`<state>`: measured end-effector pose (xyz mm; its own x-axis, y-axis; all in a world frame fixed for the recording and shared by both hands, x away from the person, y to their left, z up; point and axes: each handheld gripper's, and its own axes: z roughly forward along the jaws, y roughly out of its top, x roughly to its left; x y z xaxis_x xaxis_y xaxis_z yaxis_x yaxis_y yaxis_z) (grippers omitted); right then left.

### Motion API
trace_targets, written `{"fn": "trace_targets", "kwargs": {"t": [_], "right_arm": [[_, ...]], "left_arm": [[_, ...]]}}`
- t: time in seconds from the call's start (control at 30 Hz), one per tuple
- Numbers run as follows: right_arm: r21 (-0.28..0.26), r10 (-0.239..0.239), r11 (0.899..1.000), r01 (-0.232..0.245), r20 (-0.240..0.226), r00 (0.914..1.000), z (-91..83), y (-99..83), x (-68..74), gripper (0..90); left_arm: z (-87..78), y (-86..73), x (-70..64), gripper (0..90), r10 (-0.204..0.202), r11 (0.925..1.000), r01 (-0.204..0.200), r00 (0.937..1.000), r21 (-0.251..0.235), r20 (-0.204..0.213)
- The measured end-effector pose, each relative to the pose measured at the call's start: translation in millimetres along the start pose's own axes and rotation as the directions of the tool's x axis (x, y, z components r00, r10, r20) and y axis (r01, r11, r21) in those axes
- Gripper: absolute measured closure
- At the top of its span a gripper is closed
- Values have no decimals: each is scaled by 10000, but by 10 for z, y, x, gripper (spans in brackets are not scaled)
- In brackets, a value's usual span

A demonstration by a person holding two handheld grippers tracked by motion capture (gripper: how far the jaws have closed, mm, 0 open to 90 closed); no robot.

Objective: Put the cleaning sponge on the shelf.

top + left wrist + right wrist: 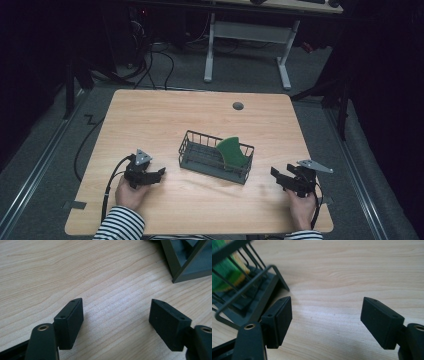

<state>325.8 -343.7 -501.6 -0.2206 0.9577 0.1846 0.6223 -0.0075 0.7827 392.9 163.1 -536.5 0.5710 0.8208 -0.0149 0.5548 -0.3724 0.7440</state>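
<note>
On the wooden tabletop [165, 120], a green curved sponge [233, 152] stands half-hidden inside a dark wire basket [200, 162]. Left gripper [156, 175] and right gripper [278, 176] flank it, fingers spread wide, grasping nothing.

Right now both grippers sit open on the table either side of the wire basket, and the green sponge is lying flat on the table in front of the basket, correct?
Not quite. The green sponge stands inside the wire basket, leaning at its right end, as the high view shows. The rest holds: the left gripper and right gripper are open, either side of the basket.
</note>
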Motion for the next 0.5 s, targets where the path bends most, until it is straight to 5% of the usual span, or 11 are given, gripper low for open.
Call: {"fn": "trace_targets", "kwargs": {"t": [0.1,0.5], "right_arm": [[466,-500,9977,487,273,9984,73,-15,51,254],[946,-1005,9912,930,779,9919,255,-77,96,256]], "left_arm": [[0,0,1,284,1,10000,-1,10000,5,3],[0,0,0,284,-17,10000,17,10000,-11,4]]}}
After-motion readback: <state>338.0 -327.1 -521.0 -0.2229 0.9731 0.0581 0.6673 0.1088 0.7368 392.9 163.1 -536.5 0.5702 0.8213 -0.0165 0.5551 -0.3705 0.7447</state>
